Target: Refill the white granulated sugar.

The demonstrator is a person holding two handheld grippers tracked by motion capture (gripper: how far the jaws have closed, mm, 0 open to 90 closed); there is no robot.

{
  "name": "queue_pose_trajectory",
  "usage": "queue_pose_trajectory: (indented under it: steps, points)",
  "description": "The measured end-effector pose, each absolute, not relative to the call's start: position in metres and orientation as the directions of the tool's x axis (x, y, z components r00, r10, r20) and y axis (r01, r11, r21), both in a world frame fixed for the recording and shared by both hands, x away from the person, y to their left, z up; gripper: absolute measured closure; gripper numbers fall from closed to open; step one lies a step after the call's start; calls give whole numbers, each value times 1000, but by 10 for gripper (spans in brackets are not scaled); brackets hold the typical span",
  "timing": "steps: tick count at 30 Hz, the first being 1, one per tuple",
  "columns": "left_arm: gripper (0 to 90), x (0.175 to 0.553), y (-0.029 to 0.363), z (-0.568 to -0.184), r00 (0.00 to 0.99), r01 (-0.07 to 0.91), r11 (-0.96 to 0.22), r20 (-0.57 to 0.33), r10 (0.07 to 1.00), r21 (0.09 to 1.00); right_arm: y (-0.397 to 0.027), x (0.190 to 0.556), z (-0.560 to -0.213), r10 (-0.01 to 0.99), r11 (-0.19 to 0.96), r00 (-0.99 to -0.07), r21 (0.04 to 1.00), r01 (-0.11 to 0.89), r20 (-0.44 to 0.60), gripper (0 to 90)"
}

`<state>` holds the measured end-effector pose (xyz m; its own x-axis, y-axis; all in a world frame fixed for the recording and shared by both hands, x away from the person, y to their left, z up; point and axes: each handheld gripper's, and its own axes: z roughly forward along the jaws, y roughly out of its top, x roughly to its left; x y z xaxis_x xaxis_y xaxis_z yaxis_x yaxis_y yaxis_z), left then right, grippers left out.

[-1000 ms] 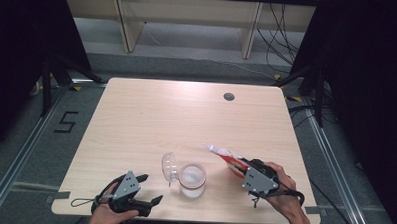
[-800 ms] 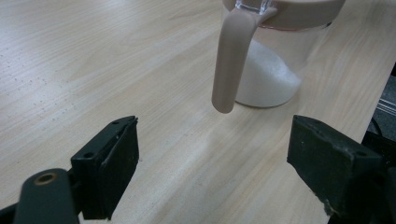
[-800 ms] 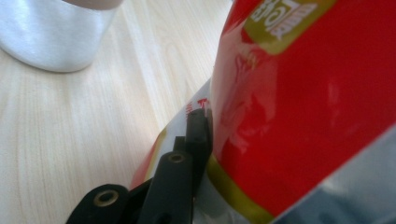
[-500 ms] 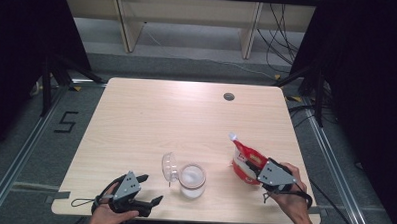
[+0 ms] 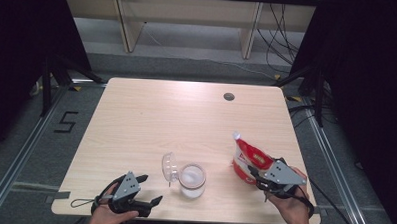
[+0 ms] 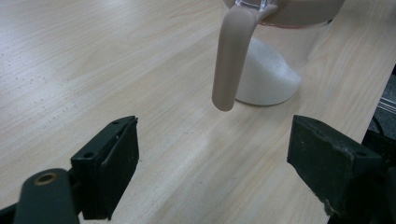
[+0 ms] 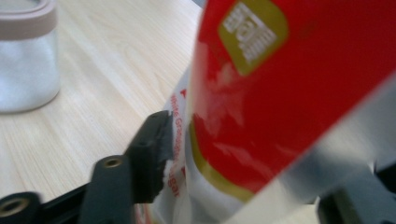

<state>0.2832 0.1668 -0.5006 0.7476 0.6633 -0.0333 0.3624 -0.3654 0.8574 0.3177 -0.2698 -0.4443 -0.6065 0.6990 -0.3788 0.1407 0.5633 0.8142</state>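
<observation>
Two grippers rest near the table's front edge, one in each of the person's hands. The right gripper sits at the front right, its jaws on either side of a red and white bag that stands upright on the wood. Its jaws have just been opening, and the bag is between them; in the right gripper view the bag stands just beside one black jaw, and whether the pad touches it cannot be told. The grip looks let go, with the jaws set wide.

The left gripper lies at the front left, jaws spread wide with nothing between them. In the left gripper view its jaws frame bare wood, and ahead of them stands a clear jar with white grains heaped inside.

From the high view, the jar stands between the two grippers, nearer the front edge, its hinged lid tipped open to its left. The bag stands near the jar on its right, apart from it.
</observation>
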Motion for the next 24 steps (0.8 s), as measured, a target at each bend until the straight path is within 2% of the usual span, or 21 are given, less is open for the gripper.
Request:
queue_pose_trajectory:
  steps: [8, 12, 16, 19, 20, 21, 22, 24]
  points:
    - [162, 283, 169, -501, 740, 367, -368, -29, 672, 854, -268, 304, -445, 773, 458, -571, 867, 198, -278, 366]
    - [162, 283, 168, -500, 742, 376, -340, -61, 668, 862, -268, 296, -445, 805, 429, -536, 873, 233, -252, 345]
    - [161, 284, 167, -500, 744, 397, -328, -92, 662, 857, -273, 289, -447, 819, 412, -522, 877, 248, -238, 327]
    - [161, 283, 166, -498, 751, 386, -345, -73, 657, 856, -274, 282, -451, 833, 370, -522, 886, 279, -184, 325]
    - [161, 283, 164, -499, 749, 382, -326, -84, 657, 865, -274, 281, -452, 828, 385, -518, 888, 251, -213, 324]
    - [161, 284, 165, -498, 755, 374, -345, -66, 652, 861, -272, 278, -453, 838, 366, -515, 886, 285, -180, 323]
    - [161, 282, 164, -498, 741, 397, -324, -92, 665, 859, -274, 278, -453, 825, 385, -531, 881, 277, -193, 319]
    - [161, 284, 166, -498, 755, 373, -340, -70, 652, 864, -273, 277, -456, 827, 378, -531, 883, 279, -187, 315]
